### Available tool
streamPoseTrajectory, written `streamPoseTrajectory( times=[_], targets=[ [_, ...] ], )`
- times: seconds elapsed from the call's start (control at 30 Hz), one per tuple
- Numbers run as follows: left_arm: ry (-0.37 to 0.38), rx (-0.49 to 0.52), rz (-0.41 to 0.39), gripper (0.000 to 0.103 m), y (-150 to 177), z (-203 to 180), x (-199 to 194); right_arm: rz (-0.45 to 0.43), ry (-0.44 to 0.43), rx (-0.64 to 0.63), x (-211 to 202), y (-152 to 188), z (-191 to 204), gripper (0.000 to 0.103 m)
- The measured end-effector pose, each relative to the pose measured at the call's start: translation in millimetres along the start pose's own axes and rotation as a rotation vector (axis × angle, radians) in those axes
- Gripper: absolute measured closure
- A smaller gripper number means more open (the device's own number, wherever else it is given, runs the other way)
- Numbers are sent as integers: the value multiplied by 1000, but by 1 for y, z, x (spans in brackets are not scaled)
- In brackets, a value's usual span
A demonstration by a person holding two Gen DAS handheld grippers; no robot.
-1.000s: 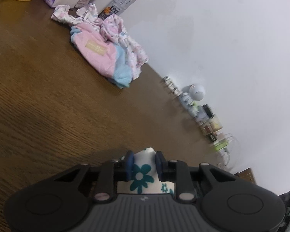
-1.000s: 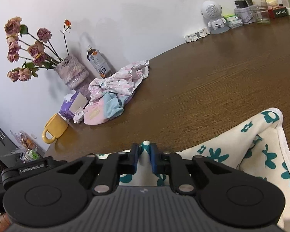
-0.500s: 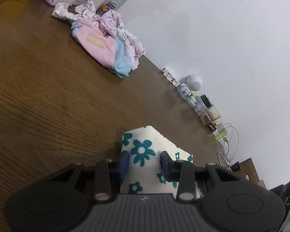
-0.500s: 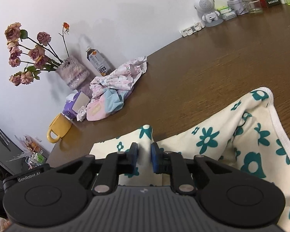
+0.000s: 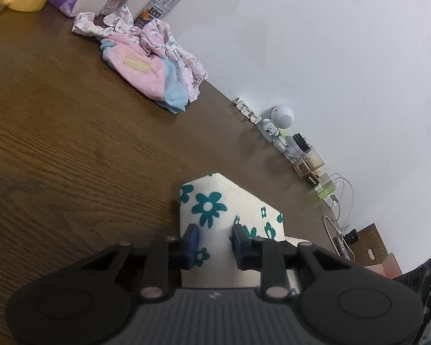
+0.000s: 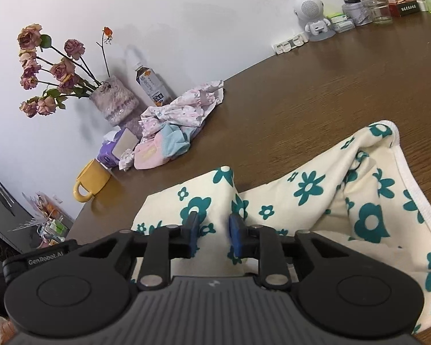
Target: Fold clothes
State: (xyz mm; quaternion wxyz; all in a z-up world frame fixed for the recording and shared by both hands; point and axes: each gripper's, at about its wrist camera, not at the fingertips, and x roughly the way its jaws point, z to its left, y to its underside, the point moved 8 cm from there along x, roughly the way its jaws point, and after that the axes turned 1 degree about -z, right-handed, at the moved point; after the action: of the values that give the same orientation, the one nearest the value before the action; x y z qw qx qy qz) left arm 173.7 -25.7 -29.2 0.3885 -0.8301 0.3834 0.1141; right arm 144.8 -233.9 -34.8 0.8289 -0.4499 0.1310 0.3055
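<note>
The cream cloth with teal flowers (image 6: 316, 201) lies at the near edge of the brown wooden table (image 6: 301, 100). The heap of pink and blue clothes (image 6: 172, 126) lies near the far edge, with the plastic drink bottle (image 6: 150, 84) behind it and the yellow mug (image 6: 90, 179) to its left

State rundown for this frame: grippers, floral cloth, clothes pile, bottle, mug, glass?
left gripper: open, cloth between its fingers
right gripper: open, over the cloth
floral cloth: on the table, partly folded, rumpled
clothes pile: unfolded heap
bottle: upright, capped
yellow mug: upright
glass: upright, looks empty
</note>
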Motion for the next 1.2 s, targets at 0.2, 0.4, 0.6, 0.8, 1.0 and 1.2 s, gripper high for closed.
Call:
streamPoseTrajectory(
  times=[0.2, 0.4, 0.6, 0.8, 1.0, 1.2],
  targets=[
    [0, -54, -21, 42, -9, 5, -5, -7, -4, -1, -5, -2, 1, 67],
    [-32, -71, -27, 43, -32, 6, 13, -3, 8, -3, 5, -6, -1, 65],
    [-27, -120, 6, 73, -29, 15, 34, 1, 20, -5, 16, -10, -2, 75],
    [44, -215, -17, 76, -26, 24, 33, 3, 18, -13, 17, -8, -4, 79],
    [27, -239, -51, 63, -35, 31, 28, 1, 17, -14, 17, -8, -5, 78],
    [34, -208, -36, 87, -31, 24, 34, -1, 17, -13, 15, -9, -5, 78]
  ],
)
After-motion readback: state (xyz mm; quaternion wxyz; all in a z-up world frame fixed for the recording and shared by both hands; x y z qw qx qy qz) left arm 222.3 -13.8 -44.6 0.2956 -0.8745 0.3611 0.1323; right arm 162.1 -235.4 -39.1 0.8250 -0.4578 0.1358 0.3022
